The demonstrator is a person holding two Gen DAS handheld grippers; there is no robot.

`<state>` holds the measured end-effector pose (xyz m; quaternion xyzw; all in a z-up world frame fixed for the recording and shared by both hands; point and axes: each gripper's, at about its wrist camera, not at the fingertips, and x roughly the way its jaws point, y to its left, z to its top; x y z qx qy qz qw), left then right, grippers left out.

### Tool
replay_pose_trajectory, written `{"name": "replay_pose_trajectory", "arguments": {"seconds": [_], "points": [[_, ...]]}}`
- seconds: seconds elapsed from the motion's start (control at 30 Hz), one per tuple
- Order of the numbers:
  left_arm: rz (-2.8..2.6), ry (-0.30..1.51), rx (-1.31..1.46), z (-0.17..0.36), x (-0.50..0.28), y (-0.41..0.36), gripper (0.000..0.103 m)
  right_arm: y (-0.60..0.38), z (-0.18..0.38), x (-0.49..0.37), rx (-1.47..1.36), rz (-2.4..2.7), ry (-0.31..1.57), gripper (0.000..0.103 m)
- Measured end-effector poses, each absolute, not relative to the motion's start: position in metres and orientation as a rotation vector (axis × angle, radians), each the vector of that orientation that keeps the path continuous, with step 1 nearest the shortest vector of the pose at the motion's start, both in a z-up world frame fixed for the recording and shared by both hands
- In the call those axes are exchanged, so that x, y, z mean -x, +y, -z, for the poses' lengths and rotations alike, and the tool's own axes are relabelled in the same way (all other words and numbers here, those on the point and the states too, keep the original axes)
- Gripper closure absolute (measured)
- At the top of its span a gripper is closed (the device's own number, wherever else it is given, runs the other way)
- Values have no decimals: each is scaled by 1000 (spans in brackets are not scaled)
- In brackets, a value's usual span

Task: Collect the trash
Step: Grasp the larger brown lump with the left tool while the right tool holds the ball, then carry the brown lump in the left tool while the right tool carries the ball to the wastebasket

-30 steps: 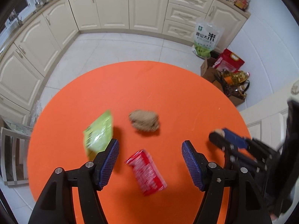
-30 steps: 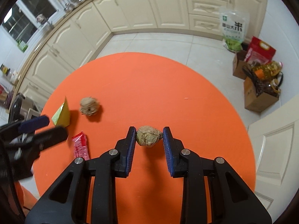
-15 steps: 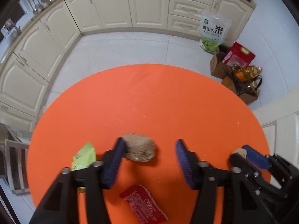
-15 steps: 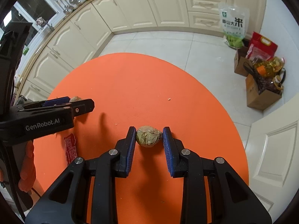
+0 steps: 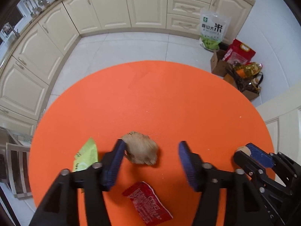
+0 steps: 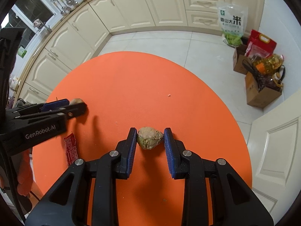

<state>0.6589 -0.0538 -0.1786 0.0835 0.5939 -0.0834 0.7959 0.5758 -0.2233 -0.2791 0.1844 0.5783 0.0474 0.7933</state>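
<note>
Your left fingers [image 5: 114,164] are opening around the brown wad [image 5: 140,147] they dropped onto, ungripped; your right fingers [image 6: 131,148] still pinch the crumpled ball [image 6: 150,137].

left claw [image 5: 150,162] opening | brown wad [image 5: 141,147] between jaws - touching left pad
</note>
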Motion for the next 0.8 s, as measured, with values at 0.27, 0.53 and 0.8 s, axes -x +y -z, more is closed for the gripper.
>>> {"name": "replay_pose_trajectory", "arguments": {"seconds": [0.27, 0.53, 0.8], "points": [[114, 1289, -145, 194, -674, -52, 44, -222, 279, -575, -380, -107, 1256, 75], [137, 1261, -165, 191, -658, -56, 65, -223, 279, -574, -390, -98, 1258, 75], [158, 1261, -204, 187, -619, -77, 65, -230, 273, -562, -408, -104, 1273, 76]]}}
